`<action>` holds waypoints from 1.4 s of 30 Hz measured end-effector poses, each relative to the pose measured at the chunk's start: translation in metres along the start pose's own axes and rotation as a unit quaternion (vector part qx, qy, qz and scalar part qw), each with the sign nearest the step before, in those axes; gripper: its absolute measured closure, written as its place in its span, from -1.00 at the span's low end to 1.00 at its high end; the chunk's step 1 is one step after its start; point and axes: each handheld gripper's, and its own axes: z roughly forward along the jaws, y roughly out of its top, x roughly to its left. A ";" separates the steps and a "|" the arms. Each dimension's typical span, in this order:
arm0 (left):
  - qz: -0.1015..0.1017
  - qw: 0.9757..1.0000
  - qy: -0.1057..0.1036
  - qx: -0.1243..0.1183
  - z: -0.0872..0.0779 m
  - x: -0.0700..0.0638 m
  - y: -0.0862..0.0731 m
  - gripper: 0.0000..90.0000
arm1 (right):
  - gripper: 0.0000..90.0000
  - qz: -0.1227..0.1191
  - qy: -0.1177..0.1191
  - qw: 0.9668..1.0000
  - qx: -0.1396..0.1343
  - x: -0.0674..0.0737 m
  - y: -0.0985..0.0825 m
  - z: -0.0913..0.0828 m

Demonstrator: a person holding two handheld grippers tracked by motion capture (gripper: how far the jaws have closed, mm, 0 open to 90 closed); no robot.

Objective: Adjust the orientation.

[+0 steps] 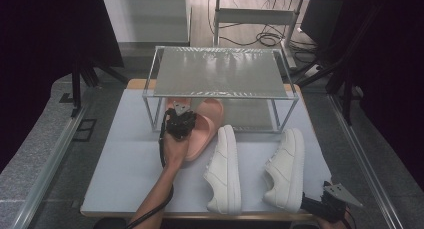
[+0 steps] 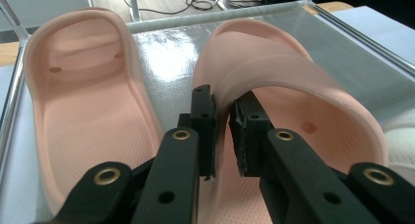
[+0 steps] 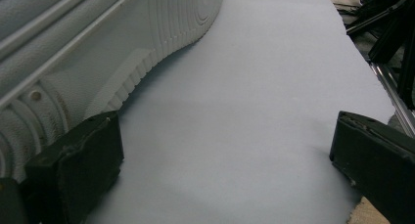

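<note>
Left gripper [image 2: 222,131] pinches the strap of a pink slide [image 2: 293,106] at the rack's [image 1: 220,94] lower shelf; its mate [image 2: 83,111] lies there already. Right gripper [image 3: 225,175] spread wide, idle near right. Two white sneakers [image 1: 225,169] left to shelve, likely.

A pale blue table [image 1: 130,164] carries a metal shelf rack [image 1: 220,71], two white sneakers [image 1: 223,164] and pink slides [image 1: 205,126]
</note>
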 end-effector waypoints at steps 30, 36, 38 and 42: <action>-0.022 1.000 0.000 -0.010 0.004 0.013 -0.014 0.50 | -1.00 -0.001 0.001 1.000 0.000 0.000 0.000 0.000; 0.002 1.000 -0.017 -0.009 -0.019 0.020 -0.018 0.37 | -1.00 -0.001 0.001 1.000 0.000 0.000 0.000 0.000; 0.018 1.000 -0.022 -0.010 -0.028 0.020 -0.021 0.36 | -1.00 -0.001 0.001 1.000 0.000 0.000 0.000 0.000; 0.031 0.998 -0.045 -0.009 -0.045 0.021 -0.028 0.42 | -1.00 0.000 0.000 1.000 -0.001 0.000 0.000 0.000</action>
